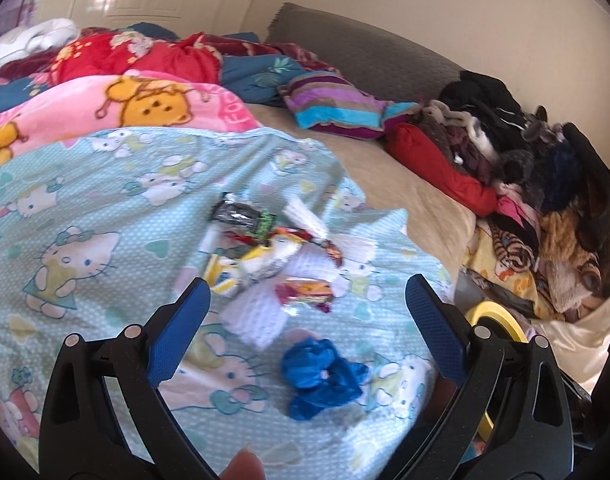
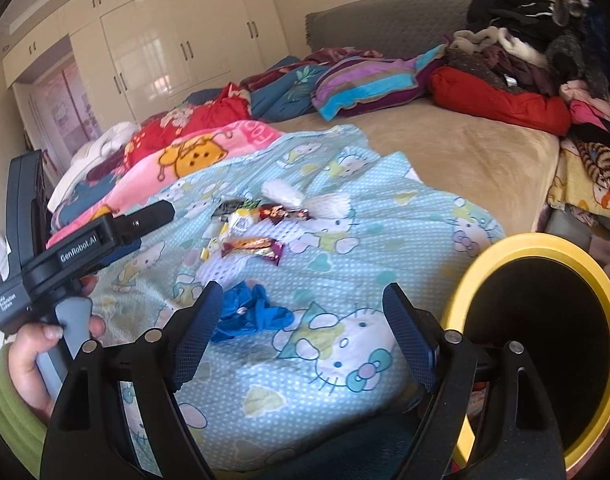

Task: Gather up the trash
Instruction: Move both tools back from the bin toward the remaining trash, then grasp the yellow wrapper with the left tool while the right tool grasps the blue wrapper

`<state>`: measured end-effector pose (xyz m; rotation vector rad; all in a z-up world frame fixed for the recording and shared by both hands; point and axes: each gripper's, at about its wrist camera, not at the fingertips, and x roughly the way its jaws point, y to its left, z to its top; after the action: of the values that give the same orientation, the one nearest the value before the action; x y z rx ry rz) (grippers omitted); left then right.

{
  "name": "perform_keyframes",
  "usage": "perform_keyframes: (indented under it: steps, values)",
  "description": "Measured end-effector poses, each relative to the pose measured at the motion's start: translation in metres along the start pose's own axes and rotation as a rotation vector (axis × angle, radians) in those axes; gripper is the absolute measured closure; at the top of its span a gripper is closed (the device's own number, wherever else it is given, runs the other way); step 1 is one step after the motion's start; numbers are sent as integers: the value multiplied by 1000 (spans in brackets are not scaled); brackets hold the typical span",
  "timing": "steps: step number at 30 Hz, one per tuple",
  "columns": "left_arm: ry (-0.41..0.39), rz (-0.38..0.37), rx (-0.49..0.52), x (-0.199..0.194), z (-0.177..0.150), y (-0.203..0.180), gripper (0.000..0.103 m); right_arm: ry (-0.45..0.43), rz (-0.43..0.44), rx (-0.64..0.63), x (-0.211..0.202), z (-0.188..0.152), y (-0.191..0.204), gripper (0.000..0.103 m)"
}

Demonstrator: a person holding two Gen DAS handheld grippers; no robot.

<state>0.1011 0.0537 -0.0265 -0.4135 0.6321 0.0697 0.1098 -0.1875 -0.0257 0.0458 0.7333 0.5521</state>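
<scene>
A yellow-rimmed bin (image 2: pixel 461 300) stands beside the bed at the right, its inside dark, contents impossible to tell. The trash lies on the pale blue cat-print blanket (image 2: pixel 345 264): a crumpled blue glove (image 2: pixel 251 314) nearest, then snack wrappers (image 2: pixel 253 246) and white tissue (image 2: pixel 283 194) beyond. The right gripper (image 2: pixel 301 334) hangs wide open and empty over the blanket; the left gripper (image 1: pixel 307 326) is open too, holding nothing. Clothes (image 2: pixel 545 52) pile at the bed's right side; cream wardrobes (image 2: pixel 165 40) line the wall

I see a crumpled blue wad (image 1: pixel 323 376) lying just ahead of my left claw (image 1: pixel 307 312), candy wrappers (image 1: pixel 265 248) (shiny, mixed colours) and white tissues (image 1: pixel 257 316) scattered beyond it.
</scene>
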Motion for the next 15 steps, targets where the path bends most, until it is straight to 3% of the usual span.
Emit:
perform_keyframes:
  steps: [9,15]
  values:
    - [23,38,-75,7,-1,38,13,76,39,-45,37,1,21,24]
    - [75,41,-131,23,-7,57,32,142,68,-103,64,-6,42,24]
